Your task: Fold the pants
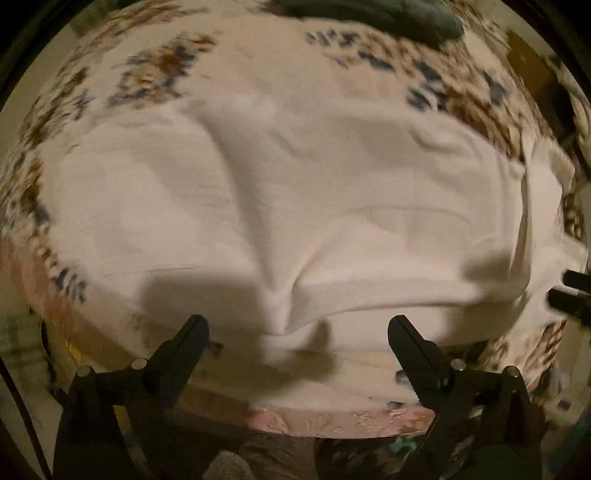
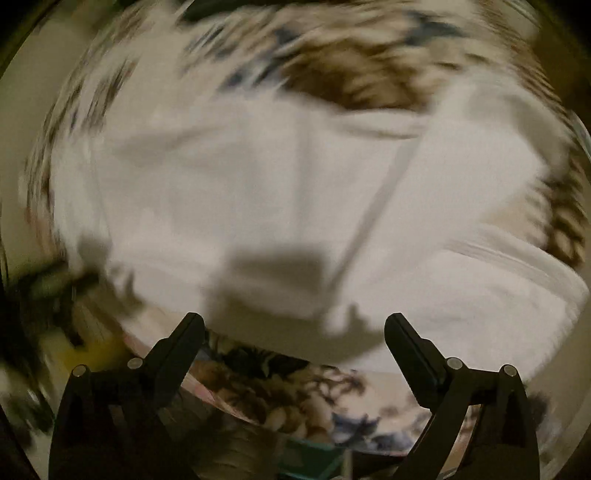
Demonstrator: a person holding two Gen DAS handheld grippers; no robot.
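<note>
White pants [image 1: 295,192] lie spread and creased across a floral bedspread [image 1: 155,70]. My left gripper [image 1: 298,323] is open and empty, its black fingers wide apart just above the pants' near edge. The right gripper's fingertips [image 1: 569,291] show at the right edge of the left wrist view, beside the pants. In the blurred right wrist view the pants [image 2: 258,192] fill the middle, with a drawstring [image 2: 369,214] running diagonally. My right gripper [image 2: 294,321] is open and empty over the pants' near edge.
The floral bedspread [image 2: 354,77] covers a bed whose near edge [image 1: 332,421] curves below the pants. A dark green cloth [image 1: 388,18] lies at the far side. Clutter shows on the floor at the lower left [image 2: 48,288].
</note>
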